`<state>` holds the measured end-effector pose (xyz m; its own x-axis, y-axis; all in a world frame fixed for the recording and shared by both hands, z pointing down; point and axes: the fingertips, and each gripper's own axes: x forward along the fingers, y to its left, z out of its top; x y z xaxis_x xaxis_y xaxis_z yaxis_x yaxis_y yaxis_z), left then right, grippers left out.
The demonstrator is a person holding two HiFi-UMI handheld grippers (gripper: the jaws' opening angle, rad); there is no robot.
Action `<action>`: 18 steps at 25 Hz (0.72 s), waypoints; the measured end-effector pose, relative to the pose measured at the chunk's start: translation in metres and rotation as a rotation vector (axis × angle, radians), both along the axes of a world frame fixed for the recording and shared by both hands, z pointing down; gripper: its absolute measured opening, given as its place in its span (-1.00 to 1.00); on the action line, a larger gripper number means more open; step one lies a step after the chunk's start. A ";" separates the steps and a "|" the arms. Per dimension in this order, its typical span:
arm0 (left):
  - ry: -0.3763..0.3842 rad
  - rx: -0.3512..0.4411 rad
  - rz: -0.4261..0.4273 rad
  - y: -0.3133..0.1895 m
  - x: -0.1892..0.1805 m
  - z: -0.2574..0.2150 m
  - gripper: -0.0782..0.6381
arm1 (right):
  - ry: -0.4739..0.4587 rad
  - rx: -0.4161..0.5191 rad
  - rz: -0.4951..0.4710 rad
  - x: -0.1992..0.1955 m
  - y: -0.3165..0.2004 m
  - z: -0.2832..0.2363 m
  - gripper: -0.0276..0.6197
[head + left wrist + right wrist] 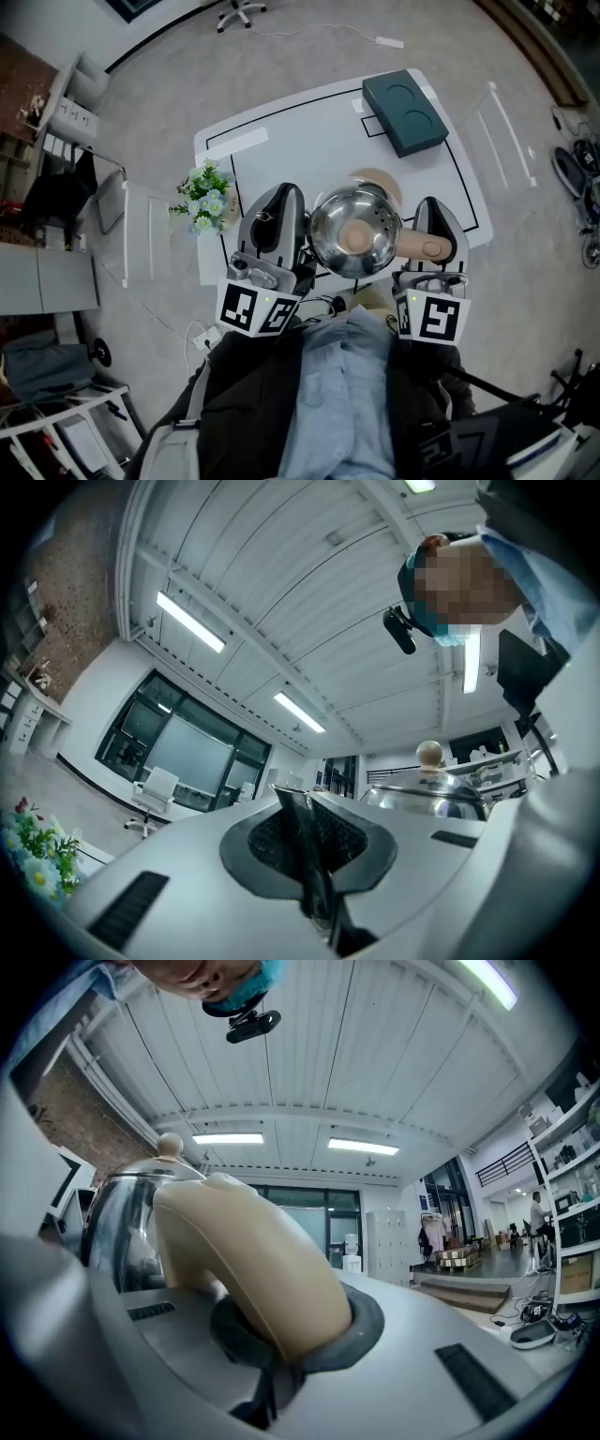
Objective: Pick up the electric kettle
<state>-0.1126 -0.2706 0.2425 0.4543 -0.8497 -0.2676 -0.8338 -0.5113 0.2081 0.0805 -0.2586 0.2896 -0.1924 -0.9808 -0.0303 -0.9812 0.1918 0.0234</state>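
Right hand-held gripper (277, 1358) is clamped on the beige handle (253, 1260) of the electric kettle (354, 232) — the one grip that bears its weight. The kettle sits just to its left, over the desk (309, 141), probably lifted clear.

Left hand-held gripper (314, 878) is closed and empty, with the kettle just to its right.

Only the head view shows the desk — the gripper views show the jaws.

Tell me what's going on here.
A person holds a gripper in each hand above a white table. The right gripper is shut on the beige handle of the steel kettle. The left gripper is shut and empty, just beside the kettle. Whether the kettle is off the table is unclear.
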 end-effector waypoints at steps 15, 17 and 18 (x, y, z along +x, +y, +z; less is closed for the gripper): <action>0.015 0.051 -0.018 0.027 -0.008 -0.022 -0.73 | 0.020 0.050 -0.017 -0.007 0.020 -0.027 -0.85; 0.014 0.049 -0.019 0.028 -0.008 -0.023 -0.73 | 0.020 0.049 -0.019 -0.007 0.020 -0.028 -0.85; 0.013 0.049 -0.019 0.028 -0.008 -0.023 -0.73 | 0.020 0.049 -0.019 -0.007 0.020 -0.028 -0.85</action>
